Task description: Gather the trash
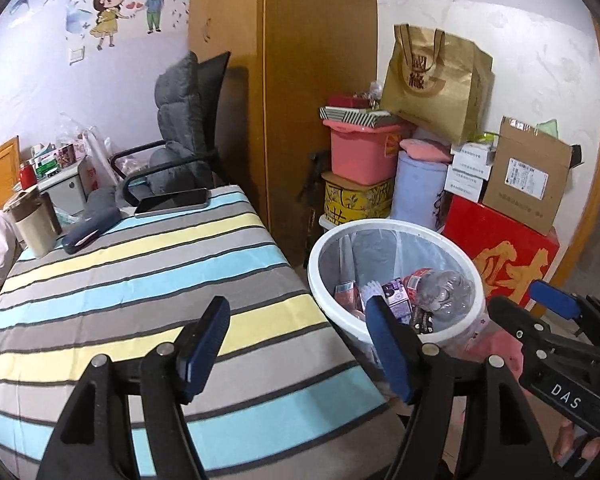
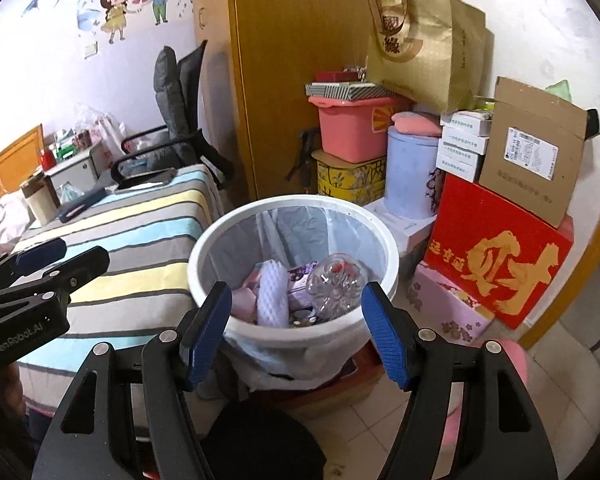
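Only your right wrist view shows the black cap (image 2: pixel 260 440) at bottom centre; both grippers (image 1: pixel 300 344) (image 2: pixel 296 332) stand spread, empty, near the bin (image 2: pixel 292 332).

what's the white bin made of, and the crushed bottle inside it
The white bin looks like smooth moulded plastic, with an even, slightly glossy rim, lined with a thin translucent bag. The crushed bottle seems to be clear thin plastic: see-through, creased, catching highlights.
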### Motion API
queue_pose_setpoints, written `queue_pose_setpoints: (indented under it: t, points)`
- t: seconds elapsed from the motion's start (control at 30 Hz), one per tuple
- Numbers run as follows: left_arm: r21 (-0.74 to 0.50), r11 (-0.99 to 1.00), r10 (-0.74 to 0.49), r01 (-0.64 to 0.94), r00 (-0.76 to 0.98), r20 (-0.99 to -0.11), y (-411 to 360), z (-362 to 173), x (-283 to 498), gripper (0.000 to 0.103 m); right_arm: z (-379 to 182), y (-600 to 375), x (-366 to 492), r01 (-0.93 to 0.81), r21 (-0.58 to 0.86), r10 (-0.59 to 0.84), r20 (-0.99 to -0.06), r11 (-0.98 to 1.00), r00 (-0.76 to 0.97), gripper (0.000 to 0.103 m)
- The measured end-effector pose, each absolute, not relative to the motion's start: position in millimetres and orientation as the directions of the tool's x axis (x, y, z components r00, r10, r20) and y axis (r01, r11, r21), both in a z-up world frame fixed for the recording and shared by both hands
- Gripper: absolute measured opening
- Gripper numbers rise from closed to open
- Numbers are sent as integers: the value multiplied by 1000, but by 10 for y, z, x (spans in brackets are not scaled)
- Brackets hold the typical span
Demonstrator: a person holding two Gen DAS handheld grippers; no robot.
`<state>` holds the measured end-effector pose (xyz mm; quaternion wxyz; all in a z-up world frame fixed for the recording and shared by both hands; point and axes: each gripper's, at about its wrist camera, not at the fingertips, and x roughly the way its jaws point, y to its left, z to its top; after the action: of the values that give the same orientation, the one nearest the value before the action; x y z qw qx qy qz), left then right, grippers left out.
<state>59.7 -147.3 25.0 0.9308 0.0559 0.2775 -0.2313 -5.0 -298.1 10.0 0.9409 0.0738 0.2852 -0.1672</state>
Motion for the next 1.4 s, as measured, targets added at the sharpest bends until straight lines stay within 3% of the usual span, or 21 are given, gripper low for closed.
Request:
queue_pose_setpoints:
  t: [0.2,1.4]
  points:
    - [21,904,-355,427,778,-518,-1403,265,397,72,77,-2850,-187,380,40,-299,-543,924,784,69]
    - [0,894,-388,448,773,-502,-1354,241,97,72,32,-2694,-404,393,54,-308,-527,918,792,69]
